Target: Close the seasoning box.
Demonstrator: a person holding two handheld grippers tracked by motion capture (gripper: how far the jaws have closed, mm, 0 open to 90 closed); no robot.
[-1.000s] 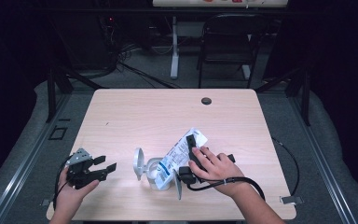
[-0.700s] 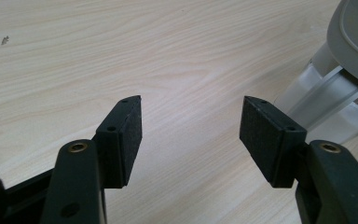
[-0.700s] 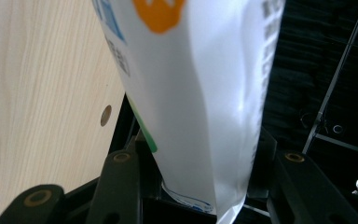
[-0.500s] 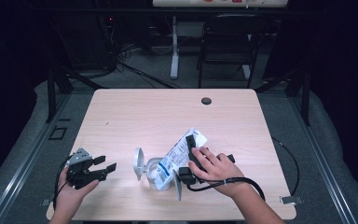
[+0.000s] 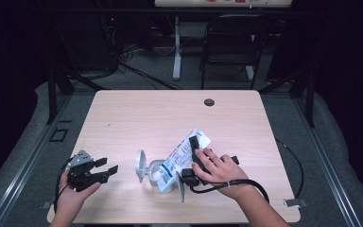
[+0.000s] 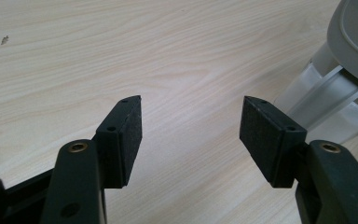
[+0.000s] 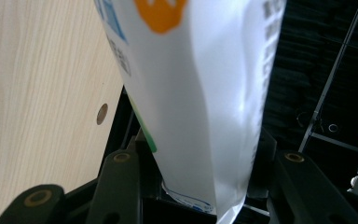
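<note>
High view: right hand-held gripper (image 5: 194, 156) clamped on white pouch (image 5: 182, 153) above lidded container (image 5: 160, 176) (left hand-held gripper (image 5: 105, 169) agape nearby).

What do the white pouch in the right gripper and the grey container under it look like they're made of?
Pouch: likely flexible plastic film, glossy; it creases softly and catches highlights between the right gripper's jaws. Container: seemingly rigid moulded plastic, matt pale grey, with an open hinged lid and smooth edges.
</note>
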